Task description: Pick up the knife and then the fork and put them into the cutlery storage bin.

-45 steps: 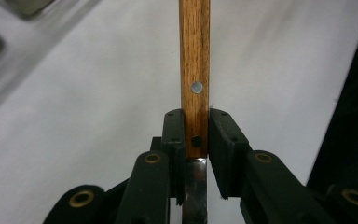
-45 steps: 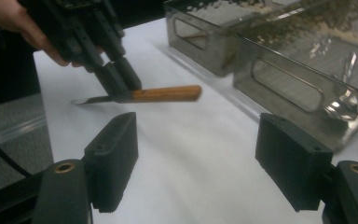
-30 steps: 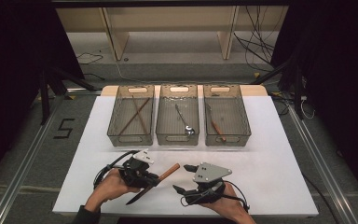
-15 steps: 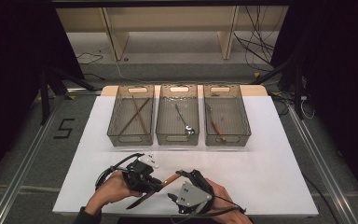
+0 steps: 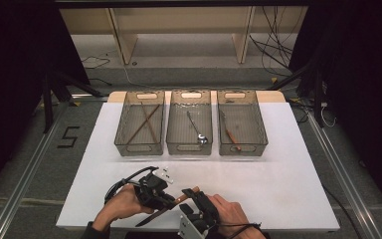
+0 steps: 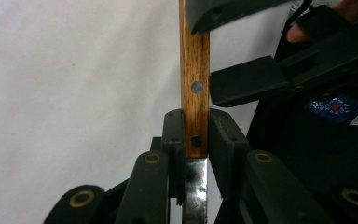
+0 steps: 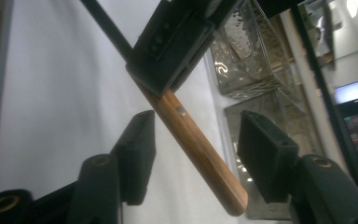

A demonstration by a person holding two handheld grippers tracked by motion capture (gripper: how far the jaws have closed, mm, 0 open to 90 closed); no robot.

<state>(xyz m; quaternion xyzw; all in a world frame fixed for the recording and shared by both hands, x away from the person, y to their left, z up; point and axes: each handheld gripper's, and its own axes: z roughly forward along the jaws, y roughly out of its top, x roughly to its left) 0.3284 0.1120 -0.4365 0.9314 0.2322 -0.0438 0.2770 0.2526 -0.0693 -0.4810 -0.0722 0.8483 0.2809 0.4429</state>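
A knife with a wooden handle (image 5: pixel 187 194) and a steel blade (image 5: pixel 148 219) hangs over the white table's near edge. My left gripper (image 5: pixel 165 200) is shut on it where handle meets blade; in the left gripper view its pads (image 6: pixel 173 138) press both sides of the handle (image 6: pixel 194 70). My right gripper (image 5: pixel 193 198) has come in from the right. Its jaws have just been closing and now straddle the handle's free end (image 7: pixel 191 135). Its pads (image 7: pixel 140 147) still stand a little off the wood on each side. The left gripper's body (image 7: pixel 172 42) shows in the right gripper view.
Three clear bins stand in a row at mid-table: the left one (image 5: pixel 121 130) holds chopsticks, the middle one (image 5: pixel 171 130) a spoon, the right one (image 5: pixel 261 130) a wooden-handled utensil. The white tabletop (image 5: pixel 278 179) stretches between the bins and my hands.
My right gripper has moved left and down, up to the left one, and its jaws have narrowed around the knife handle. The left gripper has kept still with the knife.
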